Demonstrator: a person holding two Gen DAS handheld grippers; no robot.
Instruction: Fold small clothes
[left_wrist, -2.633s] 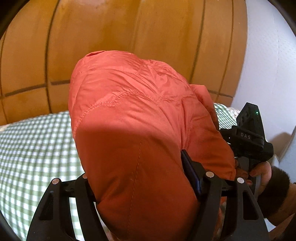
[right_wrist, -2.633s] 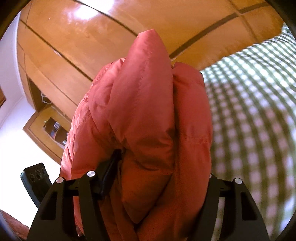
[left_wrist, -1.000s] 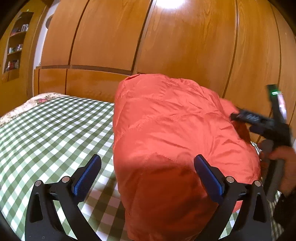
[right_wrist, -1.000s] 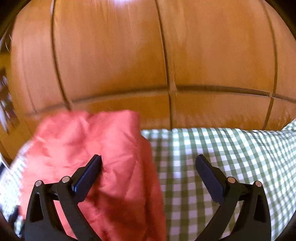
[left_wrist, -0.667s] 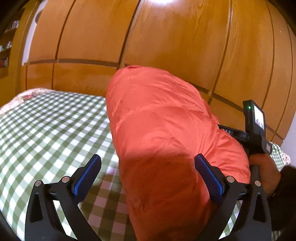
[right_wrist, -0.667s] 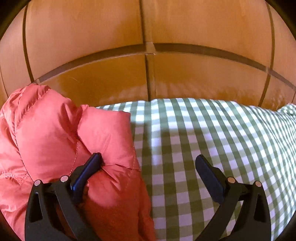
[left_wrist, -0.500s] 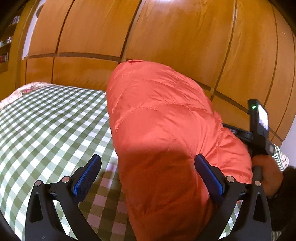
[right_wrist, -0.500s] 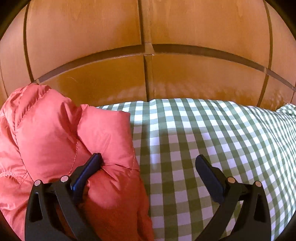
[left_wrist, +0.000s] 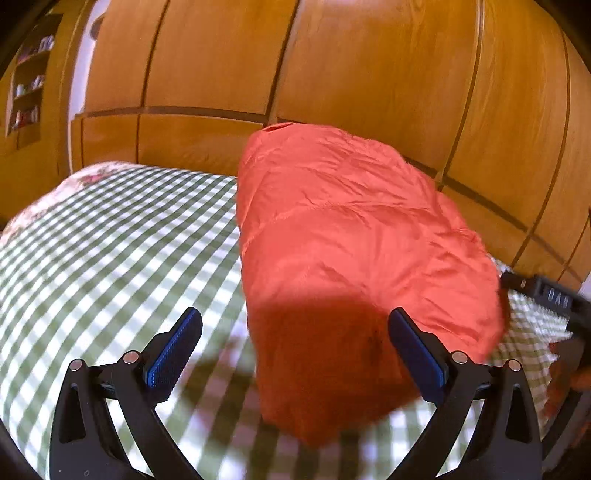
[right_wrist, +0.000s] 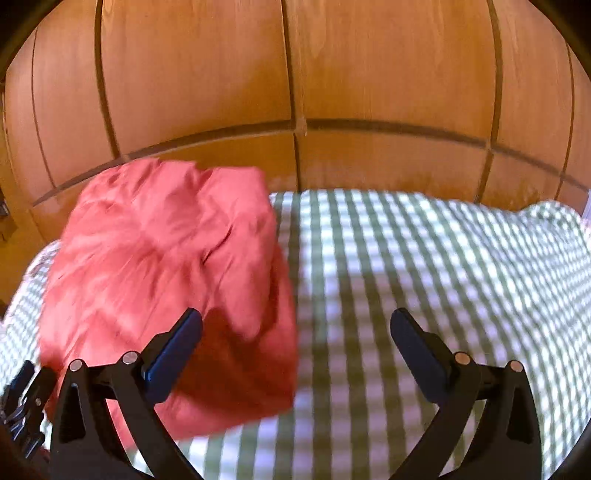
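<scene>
**A:** So where's the jacket (left_wrist: 354, 258) at? Looks like a done bundle to me, folded into a puffy lump lying on the bed (left_wrist: 110, 251).

**B:** Yeah, I'd call this piece pretty much finished. It sits right ahead of the left gripper (left_wrist: 295, 350), partly between its jaws, and off to the left of the right gripper (right_wrist: 295, 350), behind its left finger. Both sets of jaws are wide and holding nothing. What's left is maybe a pat-down or moving on to the next piece, though I can't see any other clothes.

**A:** And compared to a couple seconds back?

**B:** Back then both grippers were clamped on it, holding it up. Now it's let go and lying down, and the views are blurry, so the grippers look to be pulling away.
</scene>
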